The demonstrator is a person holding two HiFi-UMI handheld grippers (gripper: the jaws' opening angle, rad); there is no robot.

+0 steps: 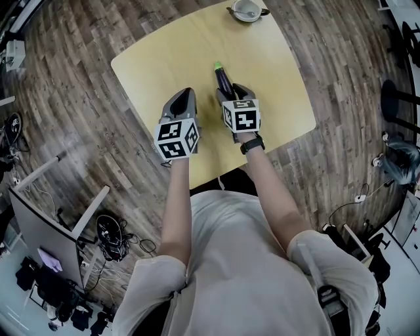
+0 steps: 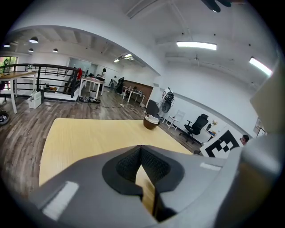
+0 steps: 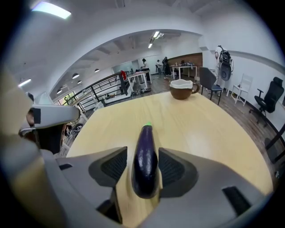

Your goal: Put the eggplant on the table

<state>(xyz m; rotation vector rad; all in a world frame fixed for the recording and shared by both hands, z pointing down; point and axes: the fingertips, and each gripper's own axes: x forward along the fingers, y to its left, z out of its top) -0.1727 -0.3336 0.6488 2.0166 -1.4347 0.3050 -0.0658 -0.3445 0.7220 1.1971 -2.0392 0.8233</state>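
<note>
A dark purple eggplant [image 1: 223, 79] with a green stem end lies lengthwise between the jaws of my right gripper [image 1: 230, 90], stem pointing away from me. In the right gripper view the eggplant [image 3: 144, 156] seems to rest on the pale wooden table [image 3: 209, 129], and a thin gap shows between it and each pad, so the right gripper [image 3: 142, 150] is open around it. My left gripper [image 1: 184, 97] hovers just to the left over the table [image 1: 164, 52]. In its own view the left gripper [image 2: 141, 148] is shut, tips touching, with nothing held.
A brown and white cup [image 1: 247, 10] stands at the table's far edge, also in the right gripper view as the cup [image 3: 181, 89]. Wooden floor surrounds the table. A desk with a monitor [image 1: 39, 236] and cables sits at the left, office chairs at the right.
</note>
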